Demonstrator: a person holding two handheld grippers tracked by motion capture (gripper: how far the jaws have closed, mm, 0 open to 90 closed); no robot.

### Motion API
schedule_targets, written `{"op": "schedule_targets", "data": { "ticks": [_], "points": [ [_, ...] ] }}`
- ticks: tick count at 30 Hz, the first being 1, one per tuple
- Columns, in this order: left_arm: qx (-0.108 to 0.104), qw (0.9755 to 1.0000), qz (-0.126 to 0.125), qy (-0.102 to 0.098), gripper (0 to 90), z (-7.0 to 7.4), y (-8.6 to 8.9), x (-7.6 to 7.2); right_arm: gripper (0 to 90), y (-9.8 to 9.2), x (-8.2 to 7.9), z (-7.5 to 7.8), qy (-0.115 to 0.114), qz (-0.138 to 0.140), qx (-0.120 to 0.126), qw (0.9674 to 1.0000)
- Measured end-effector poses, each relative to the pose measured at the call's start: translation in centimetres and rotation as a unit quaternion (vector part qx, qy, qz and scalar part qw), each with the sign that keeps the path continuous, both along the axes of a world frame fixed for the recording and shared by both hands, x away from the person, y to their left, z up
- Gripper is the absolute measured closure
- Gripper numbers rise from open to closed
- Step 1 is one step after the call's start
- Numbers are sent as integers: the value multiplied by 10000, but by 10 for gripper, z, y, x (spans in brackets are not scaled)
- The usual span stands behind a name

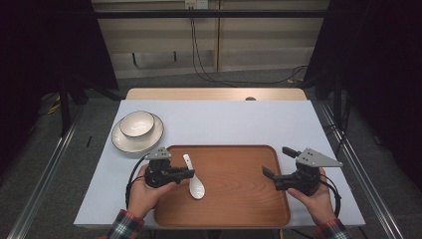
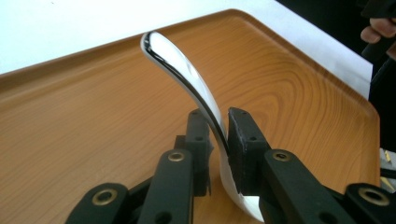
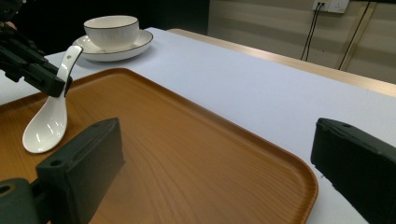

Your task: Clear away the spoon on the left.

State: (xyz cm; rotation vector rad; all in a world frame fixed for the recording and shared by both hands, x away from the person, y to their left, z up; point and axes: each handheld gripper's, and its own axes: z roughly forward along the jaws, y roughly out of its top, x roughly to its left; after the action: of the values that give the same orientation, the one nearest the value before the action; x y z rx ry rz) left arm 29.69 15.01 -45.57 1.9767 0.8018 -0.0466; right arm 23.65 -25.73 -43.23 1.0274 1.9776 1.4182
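- The left tool point(image 1: 191, 174) is pointing toward the right across the tabletop point(image 1: 239, 119), its jaws drawn close together and pinching the handle of a white spoon point(image 1: 193, 177).
- The left hand point(image 1: 144, 191) is gripping that tool from behind, the plaid sleeve point(image 1: 124, 226) showing at the wrist.
- The right tool point(image 1: 276, 162) is pointing leftward, its jaws standing wide apart with nothing between them.
- The right hand point(image 1: 313, 196) is holding it low.

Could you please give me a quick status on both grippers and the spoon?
Left gripper shut on spoon handle over tray. Right gripper open, empty. Nothing in the way.
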Motion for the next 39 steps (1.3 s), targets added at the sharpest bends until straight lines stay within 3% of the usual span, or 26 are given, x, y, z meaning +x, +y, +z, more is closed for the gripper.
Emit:
{"op": "schedule_targets", "data": {
  "ticks": [9, 18, 24, 39],
  "points": [
    [258, 9996, -97, -78, 774, -4, -6, -4, 19, 0, -1, 0, -10, 79, -6, 10000],
    [264, 9995, -79, -140, 751, -3, -4, -9, 20, 2, -1, -1, 6, 148, -45, 9999],
    [172, 9996, -34, -241, 722, 0, -2, -8, 19, 2, -2, 0, 13, 112, -26, 9999],
    [-153, 9978, 414, -503, 550, 14, 16, -3, 19, 0, -1, 0, -10, 145, -24, 9999]
  ]
}}
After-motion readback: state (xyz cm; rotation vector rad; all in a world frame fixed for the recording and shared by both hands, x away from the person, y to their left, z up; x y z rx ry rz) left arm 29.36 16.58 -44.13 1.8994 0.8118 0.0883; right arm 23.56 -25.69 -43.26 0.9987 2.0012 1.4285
